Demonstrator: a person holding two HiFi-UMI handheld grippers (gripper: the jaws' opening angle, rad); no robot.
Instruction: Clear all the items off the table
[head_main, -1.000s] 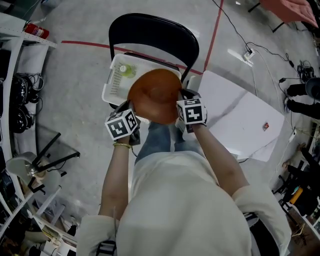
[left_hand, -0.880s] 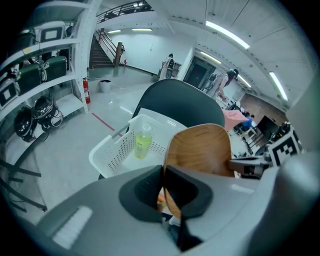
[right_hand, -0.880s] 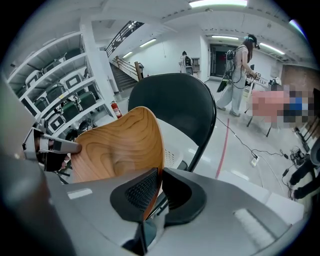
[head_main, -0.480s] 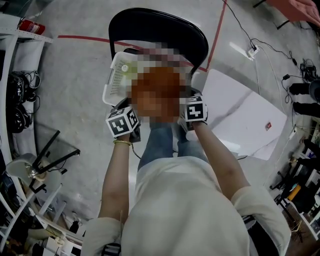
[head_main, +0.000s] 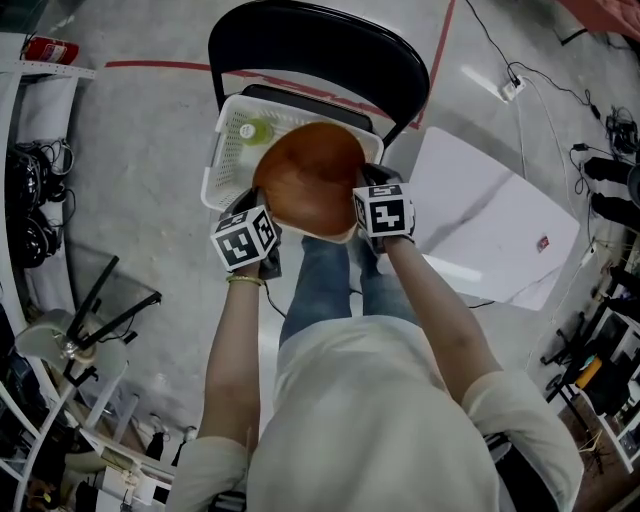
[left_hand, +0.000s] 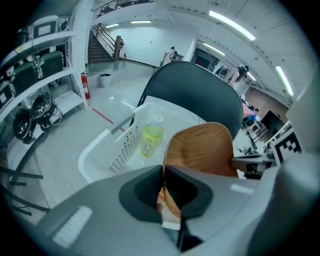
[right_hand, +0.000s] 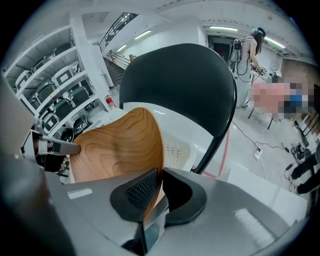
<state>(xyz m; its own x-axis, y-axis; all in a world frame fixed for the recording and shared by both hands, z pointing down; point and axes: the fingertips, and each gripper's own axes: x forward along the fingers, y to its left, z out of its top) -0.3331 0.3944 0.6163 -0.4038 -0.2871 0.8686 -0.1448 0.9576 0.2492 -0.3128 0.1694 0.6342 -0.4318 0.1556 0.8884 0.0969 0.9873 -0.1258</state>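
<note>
A round wooden plate hangs over the white perforated basket, held at both edges. My left gripper is shut on its left rim, and my right gripper is shut on its right rim. In the left gripper view the plate stands edge-on between the pads, with the basket behind it. A bottle of yellow-green drink lies inside the basket; it also shows as the bottle in the head view. In the right gripper view the plate rises from the pinched jaws.
The basket rests on the seat of a black chair with a curved back. A white board lies on the floor to the right. Shelving and a tripod stand to the left. A person is in the far background.
Both grippers have carried the plate down toward the basket, and it now covers more of the basket's right side.
</note>
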